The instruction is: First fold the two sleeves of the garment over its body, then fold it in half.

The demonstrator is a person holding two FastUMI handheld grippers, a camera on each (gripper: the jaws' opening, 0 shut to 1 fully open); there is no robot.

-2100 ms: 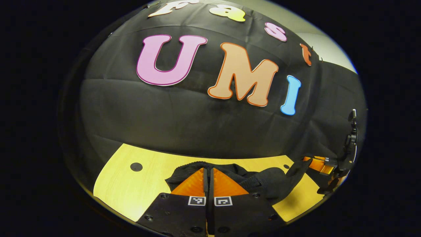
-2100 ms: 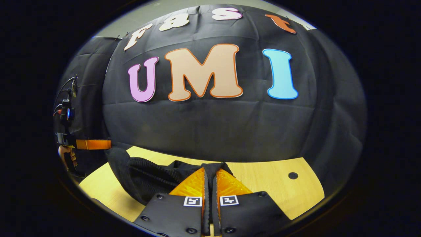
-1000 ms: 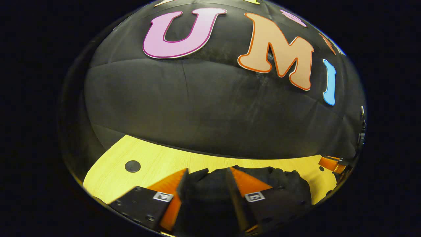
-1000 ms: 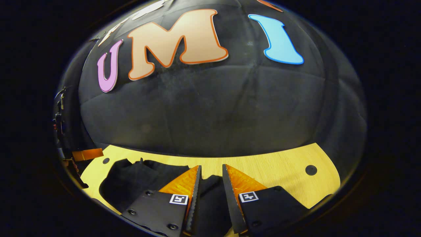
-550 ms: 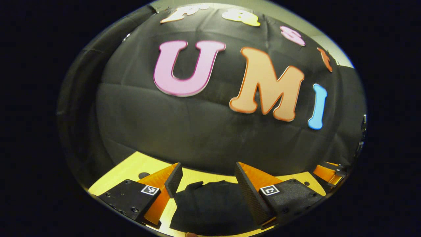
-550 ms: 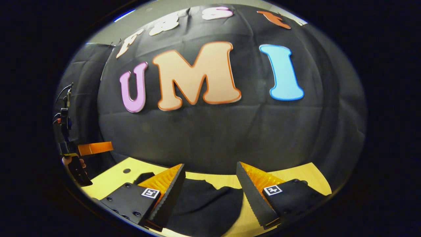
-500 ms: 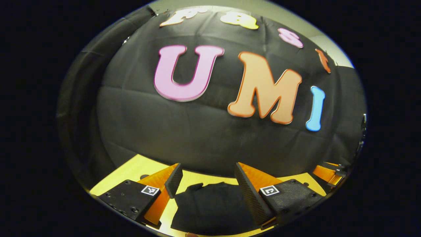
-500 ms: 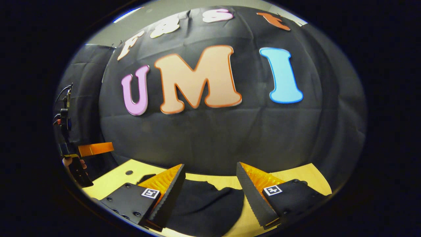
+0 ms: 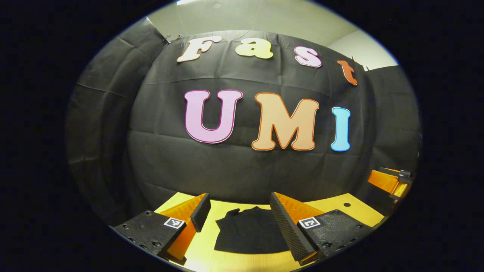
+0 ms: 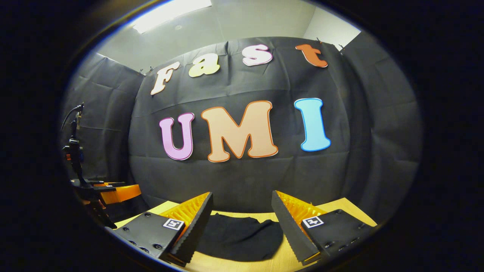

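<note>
A: Starting at the left, what does the left gripper (image 9: 236,213) show?

B: In the left gripper view its jaws stand wide apart and hold nothing. The black garment (image 9: 251,235) lies on the yellow wooden desk (image 9: 242,260), seen through the gap between the jaws and lower than them. It is a compact dark bundle, nearer the right jaw than the left, and neither jaw touches it.

A: What is at the far right of that view?

B: The other gripper, raised above the right end of the desk and well apart from the garment. A small dark hole (image 9: 346,204) sits in the desk top near that end.

A: And the right gripper (image 10: 242,211)?

B: In the right gripper view its jaws are also spread wide with nothing between them but air. The garment (image 10: 240,238) lies flat on the desk (image 10: 336,207) between the two jaws, lower than they are, and not gripped. Its far edge is rounded and bunched.

A: Anything on the left edge there?

B: The left gripper, held up off the desk, with cables rising from its top.

A: Any containers?

B: I see no box or basket; the garment rests straight on the desk.
</note>
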